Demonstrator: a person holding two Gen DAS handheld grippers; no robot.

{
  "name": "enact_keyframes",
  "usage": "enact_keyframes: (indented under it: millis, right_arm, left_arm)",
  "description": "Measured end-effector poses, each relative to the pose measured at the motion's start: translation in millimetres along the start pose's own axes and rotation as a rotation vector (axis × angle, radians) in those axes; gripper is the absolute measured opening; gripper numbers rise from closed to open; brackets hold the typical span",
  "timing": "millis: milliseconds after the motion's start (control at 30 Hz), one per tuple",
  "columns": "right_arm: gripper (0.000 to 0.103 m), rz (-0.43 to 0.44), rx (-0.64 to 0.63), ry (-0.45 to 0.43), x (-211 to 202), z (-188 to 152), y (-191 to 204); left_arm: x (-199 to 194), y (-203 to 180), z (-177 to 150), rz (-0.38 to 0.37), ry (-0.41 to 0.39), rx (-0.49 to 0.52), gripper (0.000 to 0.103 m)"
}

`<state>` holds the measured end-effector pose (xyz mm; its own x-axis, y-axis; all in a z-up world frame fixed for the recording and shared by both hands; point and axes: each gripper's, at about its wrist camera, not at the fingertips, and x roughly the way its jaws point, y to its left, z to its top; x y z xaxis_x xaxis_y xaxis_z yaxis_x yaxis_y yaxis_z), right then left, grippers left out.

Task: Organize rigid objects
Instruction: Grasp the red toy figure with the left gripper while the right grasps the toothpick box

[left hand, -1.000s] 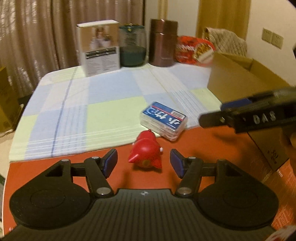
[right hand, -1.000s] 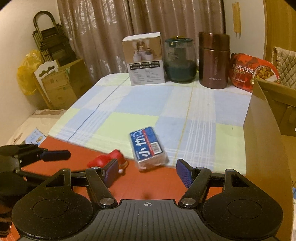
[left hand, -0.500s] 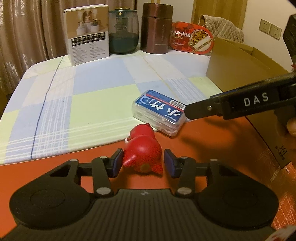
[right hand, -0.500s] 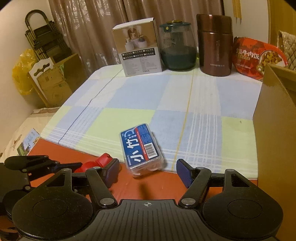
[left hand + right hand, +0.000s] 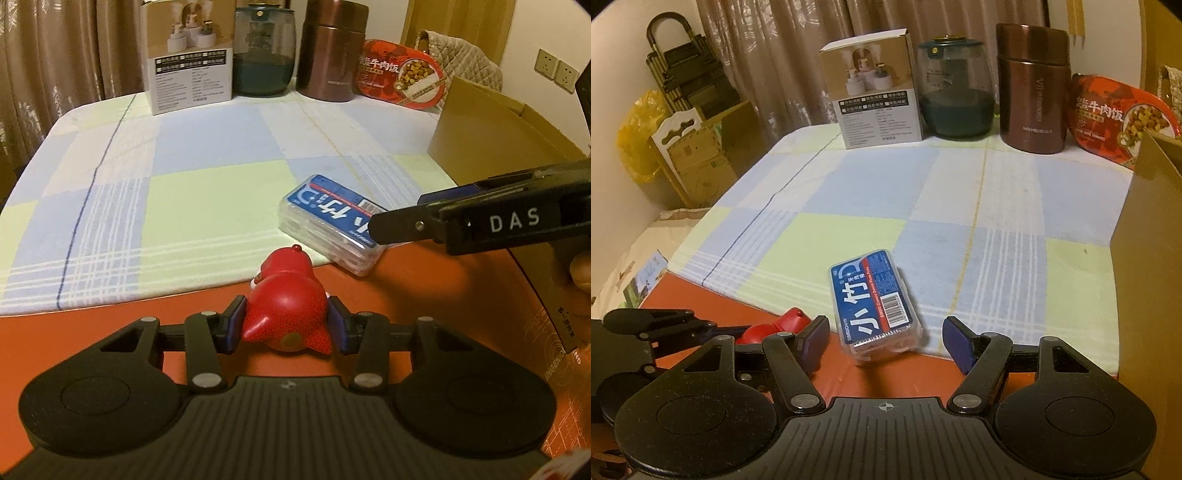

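1. Left tool has its blue pads closed in against both sides of the red toy figure, which sits on the orange worktop between them.
2. Right tool stands about half open with nothing gripped; the clear floss-pick box with a blue label lies just ahead of its tips, in line with the gap, its near end reaching about level with them and clear of both pads.
3. From the left tool, that box lies ahead and to the right, half on the checked cloth and half on the orange worktop, with the right tool's finger reaching in over its right end.
4. From the right tool, the red toy figure shows just left of its left finger, with the left tool beside it.
5. Open cardboard box stands close on the right tool's right side.
6. Far ahead of both tools, along the back of the cloth, stand a white product carton, a dark glass jar, a brown flask and a red meal pack.
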<state>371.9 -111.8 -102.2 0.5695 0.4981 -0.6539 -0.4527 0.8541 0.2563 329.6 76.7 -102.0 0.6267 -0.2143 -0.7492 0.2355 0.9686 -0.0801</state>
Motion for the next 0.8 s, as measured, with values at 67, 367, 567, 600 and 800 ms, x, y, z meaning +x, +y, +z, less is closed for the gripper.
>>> enact_keyframes:
  millis: [67,367,567,600,800]
  right_arm:
    - [0.066,0.002,-0.020,-0.004,3,1,3]
    - [0.066,-0.008,-0.106,0.020,30,4,16]
    - [0.056,-0.023,-0.142,0.047,46,5,20]
    - [0.056,-0.024,-0.145,0.049,48,6,20]
    - [0.054,-0.022,-0.160,0.055,52,4,21]
  left_arm:
    - [-1,3,0,0.016,0.002,-0.007,0.041]
    - [-4,15,-1,0.036,0.004,-0.039,0.041]
    - [-5,15,-1,0.033,0.002,-0.040,0.041]
    - [-5,15,-1,0.033,0.002,-0.039,0.041]
    - [-5,14,-2,0.037,0.000,-0.035,0.041]
